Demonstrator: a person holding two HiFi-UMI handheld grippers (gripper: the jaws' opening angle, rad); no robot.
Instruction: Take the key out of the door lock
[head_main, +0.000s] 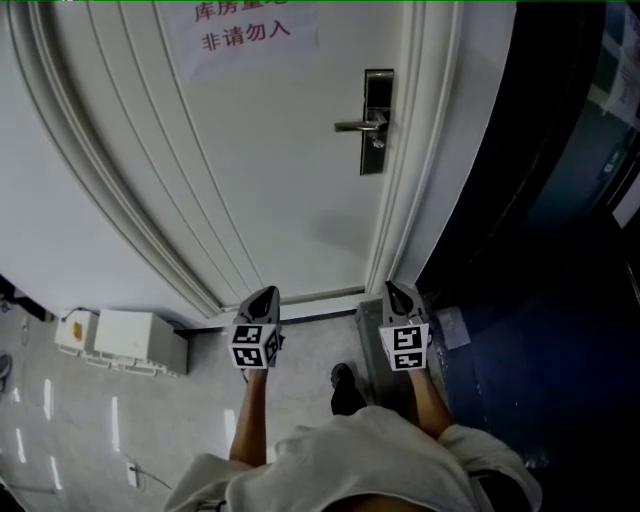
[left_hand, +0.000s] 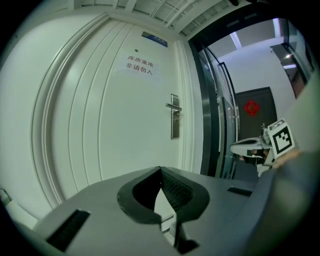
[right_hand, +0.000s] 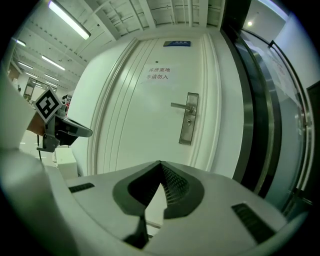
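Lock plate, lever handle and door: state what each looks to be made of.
Lock plate: metal, probably brushed steel, going by its grey face and soft sheen.
Lever handle: the same silvery metal, with a bright highlight along it.
Door: a smooth, white-painted panel with moulded grooves. Whether there is wood or metal underneath cannot be told.

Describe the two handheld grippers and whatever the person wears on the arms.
Both the left gripper and the right gripper have smooth grey plastic shells that taper to a pointed nose, with dark, dot-textured pads inside. Each carries a white cube printed with black square markers. No cables show. The forearms are bare, and a light, short-sleeved top covers the shoulders.
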